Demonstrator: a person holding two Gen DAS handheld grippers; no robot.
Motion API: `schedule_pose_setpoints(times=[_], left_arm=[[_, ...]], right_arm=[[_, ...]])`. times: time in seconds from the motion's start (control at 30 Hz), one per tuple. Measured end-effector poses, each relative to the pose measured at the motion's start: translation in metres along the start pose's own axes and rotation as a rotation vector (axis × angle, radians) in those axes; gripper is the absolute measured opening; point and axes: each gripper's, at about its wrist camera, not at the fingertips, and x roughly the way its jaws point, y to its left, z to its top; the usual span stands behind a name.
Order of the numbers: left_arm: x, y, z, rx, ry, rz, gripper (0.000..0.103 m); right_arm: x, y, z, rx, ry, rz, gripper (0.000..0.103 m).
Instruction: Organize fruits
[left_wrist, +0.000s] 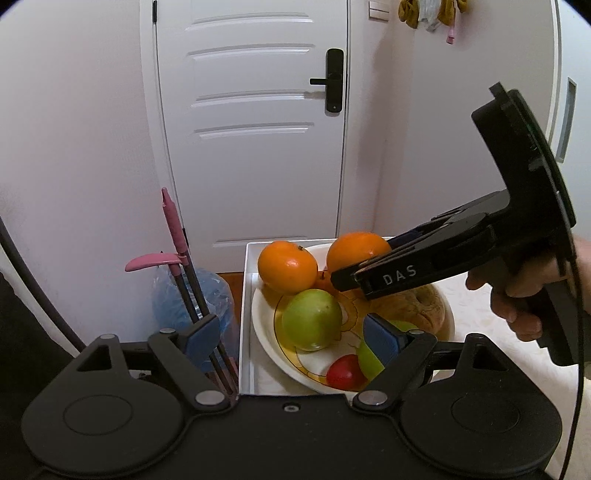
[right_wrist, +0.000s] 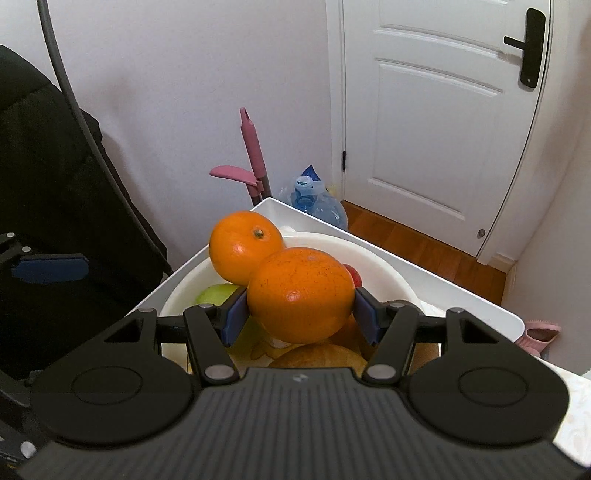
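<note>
The left gripper (left_wrist: 291, 338) hangs over the near edge of a white bowl (left_wrist: 266, 332), its blue pads (left_wrist: 380, 338) spread wide with nothing between them. The bowl sits in a white tray (left_wrist: 245, 295) and holds two oranges (left_wrist: 287, 266), a green apple (left_wrist: 312, 319), a second green apple (left_wrist: 369, 356) partly behind the right pad, a small red fruit (left_wrist: 345, 372) and a brownish one (left_wrist: 413, 308). From the right, a hand (left_wrist: 524, 291) brings in the right gripper (left_wrist: 345, 277), its fingers closed around the far orange (left_wrist: 356, 253). Behind stand a white door (left_wrist: 255, 122), pink-handled tools (left_wrist: 173, 236) and a blue plastic bottle (left_wrist: 207, 299)
</note>
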Motion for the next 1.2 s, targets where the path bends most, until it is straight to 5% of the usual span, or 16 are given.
schedule_pose_setpoints(times=[0.07,0.17,0.57,0.97,1.2], left_arm=[[0.001,0.001,0.0,0.0,0.0,-0.003,0.088],[0.002,0.002,0.0,0.002,0.002,-0.007,0.088],[-0.008,-0.004,0.002,0.003,-0.006,-0.021,0.088],[-0.056,-0.04,0.018,0.005,-0.065,-0.004,0.088],[-0.098,-0.076,0.027,-0.008,-0.104,0.03,0.088]], right_arm=[[-0.003,0.0,-0.002,0.001,-0.027,0.007,0.081],[-0.01,0.002,-0.003,-0.006,-0.067,-0.016,0.103],[-0.059,0.004,-0.004,0.033,-0.113,-0.063,0.103],[-0.18,-0.001,-0.028,0.095,-0.195,-0.137,0.103],[-0.26,-0.013,-0.058,0.168,-0.212,-0.257,0.103]])
